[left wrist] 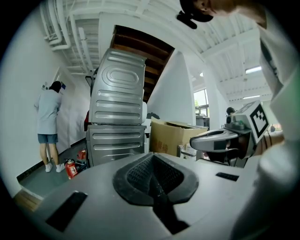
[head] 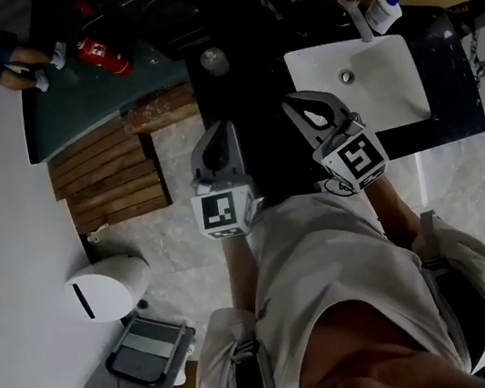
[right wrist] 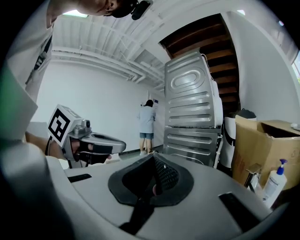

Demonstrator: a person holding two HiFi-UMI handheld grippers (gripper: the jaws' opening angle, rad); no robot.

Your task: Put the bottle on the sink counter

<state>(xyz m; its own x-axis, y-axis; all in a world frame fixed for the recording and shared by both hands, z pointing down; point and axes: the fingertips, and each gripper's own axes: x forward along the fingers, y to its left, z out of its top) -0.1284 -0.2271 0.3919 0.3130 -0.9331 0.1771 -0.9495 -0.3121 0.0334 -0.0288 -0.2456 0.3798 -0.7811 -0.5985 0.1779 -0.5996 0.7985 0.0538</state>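
Observation:
The bottle (head: 384,10) is white with a blue pump. It stands upright on the dark sink counter (head: 440,54) beside the faucet (head: 356,17), and shows low at the right edge of the right gripper view (right wrist: 274,183). In the head view both grippers are held up side by side in front of the person, short of the white sink basin (head: 393,103). My left gripper (left wrist: 156,180) is shut with nothing between its pads. My right gripper (right wrist: 152,180) is also shut and empty. Each shows in the other's view, the right gripper (left wrist: 225,138) and the left gripper (right wrist: 86,143).
Two stacked washing machines (left wrist: 117,112) stand ahead, with a cardboard box (left wrist: 176,136) to their right. A red fire extinguisher (head: 104,57) lies on the floor near a person (left wrist: 47,124) by the far wall. Wooden slats (head: 105,170) and a white bin (head: 107,289) lie left.

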